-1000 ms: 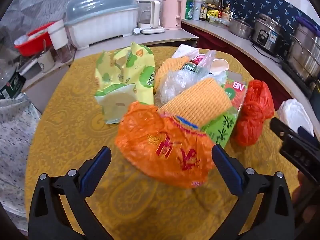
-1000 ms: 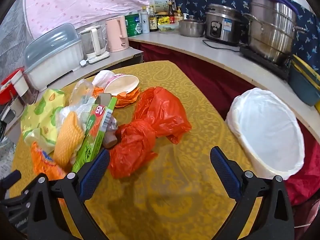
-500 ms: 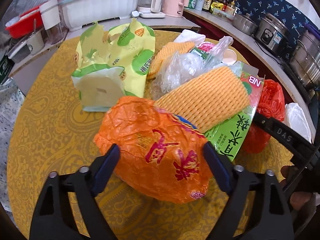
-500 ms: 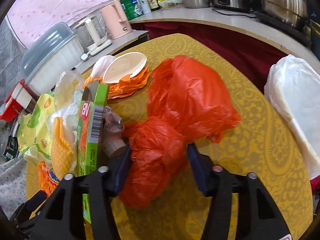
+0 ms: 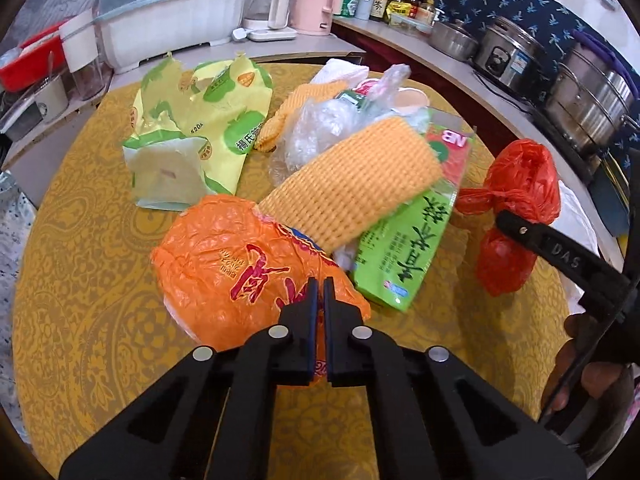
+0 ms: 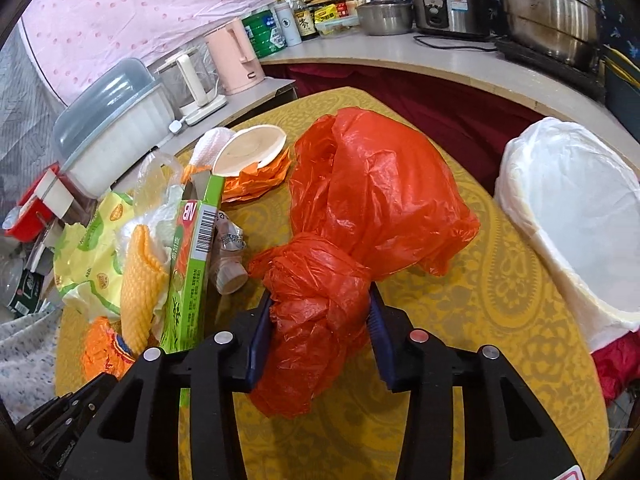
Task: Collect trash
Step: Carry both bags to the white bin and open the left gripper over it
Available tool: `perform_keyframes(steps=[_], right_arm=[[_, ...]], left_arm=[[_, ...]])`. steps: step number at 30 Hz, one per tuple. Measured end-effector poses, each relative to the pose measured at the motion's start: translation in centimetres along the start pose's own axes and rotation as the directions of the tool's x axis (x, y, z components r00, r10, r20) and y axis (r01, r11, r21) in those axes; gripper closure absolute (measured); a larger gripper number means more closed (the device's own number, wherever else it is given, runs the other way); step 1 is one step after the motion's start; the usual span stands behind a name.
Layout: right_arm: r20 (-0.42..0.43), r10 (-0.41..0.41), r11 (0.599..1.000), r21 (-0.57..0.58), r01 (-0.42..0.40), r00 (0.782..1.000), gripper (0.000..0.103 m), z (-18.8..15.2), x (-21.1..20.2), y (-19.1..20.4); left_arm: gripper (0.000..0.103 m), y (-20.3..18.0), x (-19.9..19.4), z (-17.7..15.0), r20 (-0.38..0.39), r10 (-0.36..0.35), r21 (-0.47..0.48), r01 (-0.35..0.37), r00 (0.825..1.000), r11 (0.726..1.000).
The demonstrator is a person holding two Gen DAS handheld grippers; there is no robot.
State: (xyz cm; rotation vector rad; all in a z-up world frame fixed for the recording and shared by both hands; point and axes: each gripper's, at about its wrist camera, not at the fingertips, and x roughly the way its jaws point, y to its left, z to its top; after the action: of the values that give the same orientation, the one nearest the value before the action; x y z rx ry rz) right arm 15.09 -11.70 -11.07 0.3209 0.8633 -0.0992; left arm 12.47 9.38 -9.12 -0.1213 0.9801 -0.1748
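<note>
An orange printed plastic bag (image 5: 224, 252) lies at the near end of a trash pile on the gold-patterned table (image 5: 80, 280). My left gripper (image 5: 320, 292) is shut on a fold of its film, pads together. A knotted red plastic bag (image 6: 372, 184) lies to the right of the pile. My right gripper (image 6: 320, 296) straddles its bunched lower part, jaws closing, and both blue pads press into the plastic. In the left wrist view the red bag (image 5: 520, 176) shows with one right finger (image 5: 560, 256) across it.
The pile holds a green carton (image 5: 412, 248), a yellow foam net (image 5: 360, 184), a yellow-green snack bag (image 5: 200, 120), clear plastic (image 5: 320, 128) and a paper bowl (image 6: 248, 148). A white-lined bin (image 6: 580, 208) stands off the table's right edge. Pots and kettles line the counter behind.
Both grippers came down onto the pile and closed. The left jaws went from wide open to shut on the orange bag. The right jaws narrowed around the red bag.
</note>
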Motion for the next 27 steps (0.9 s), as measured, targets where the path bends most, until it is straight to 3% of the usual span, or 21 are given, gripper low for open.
perform_keyframes(steps=[13, 27], right_arm=[[0.111, -0.033, 0.998, 0.05, 0.028, 0.993, 0.062, -1.2, -7.5, -4.1], [0.194, -0.127, 0.986, 0.133, 0.102, 0.973, 0.062, -2.4, -13.6, -10.4]], left_arm=[[0.102, -3.4, -6.0, -1.5, 0.077, -0.062, 0.07, 0.056, 0.995, 0.996], [0.102, -12.9, -9.3, -0.9, 0.138, -0.206, 0.249, 0.168, 0.969, 0.954]])
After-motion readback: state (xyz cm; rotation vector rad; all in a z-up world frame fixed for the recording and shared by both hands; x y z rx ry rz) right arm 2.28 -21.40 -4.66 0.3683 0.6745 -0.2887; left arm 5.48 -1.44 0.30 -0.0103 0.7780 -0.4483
